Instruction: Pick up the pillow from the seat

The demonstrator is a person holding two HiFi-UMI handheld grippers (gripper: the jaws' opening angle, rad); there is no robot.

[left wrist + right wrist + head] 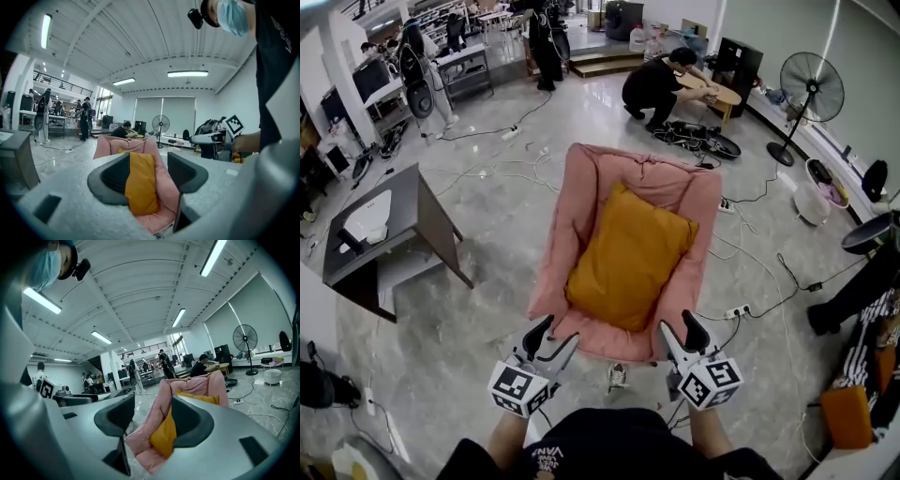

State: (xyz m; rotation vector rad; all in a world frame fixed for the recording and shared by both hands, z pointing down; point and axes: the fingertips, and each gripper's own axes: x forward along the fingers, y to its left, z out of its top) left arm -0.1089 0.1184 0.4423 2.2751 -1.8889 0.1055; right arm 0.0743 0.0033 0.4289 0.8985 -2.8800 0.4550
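An orange pillow (628, 260) lies on the seat of a pink padded chair (589, 183) in the middle of the floor. My left gripper (551, 343) is open just short of the chair's front left corner. My right gripper (682, 336) is open at the front right corner. Neither touches the pillow. In the left gripper view the pillow (141, 183) shows beyond the open jaws of my left gripper (149, 179), nothing between them. In the right gripper view the pillow (165, 434) and chair (185, 384) appear past my open right gripper (151, 420).
A dark grey table (386, 225) stands at the left. Cables and a power strip (737, 311) lie on the floor right of the chair. A standing fan (809, 90) is at the back right. A person (661, 84) crouches behind the chair; others stand at the back.
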